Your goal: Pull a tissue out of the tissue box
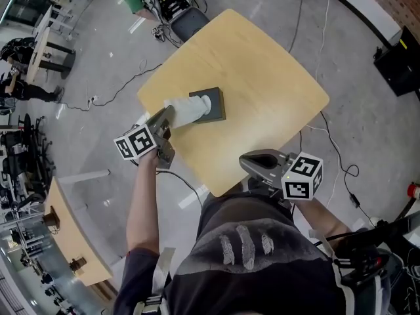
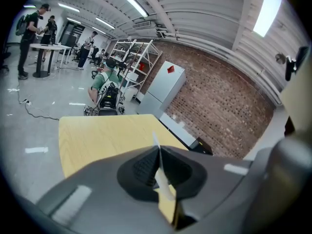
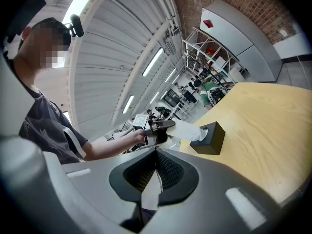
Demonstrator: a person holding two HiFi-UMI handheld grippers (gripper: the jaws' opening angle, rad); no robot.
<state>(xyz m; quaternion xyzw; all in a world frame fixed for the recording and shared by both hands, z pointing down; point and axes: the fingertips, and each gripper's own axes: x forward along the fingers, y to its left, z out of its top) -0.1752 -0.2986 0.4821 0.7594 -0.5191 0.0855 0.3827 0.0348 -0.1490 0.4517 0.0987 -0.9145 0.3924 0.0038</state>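
**Left claw is gripping a tissue partway out of the box**

The left claw is clamping the white tissue, which is stretching from its jaws to the slot of the dark tissue box sitting mid-desk. The right claw, clenched and empty, is hovering by the near desk edge. Nothing is bracing the box, so a smooth upward pull looks best, lest the box drag along.

Bright, even light from ceiling strip lights; soft shadows, heavy fisheye curving, dark corners, blurry foreground.
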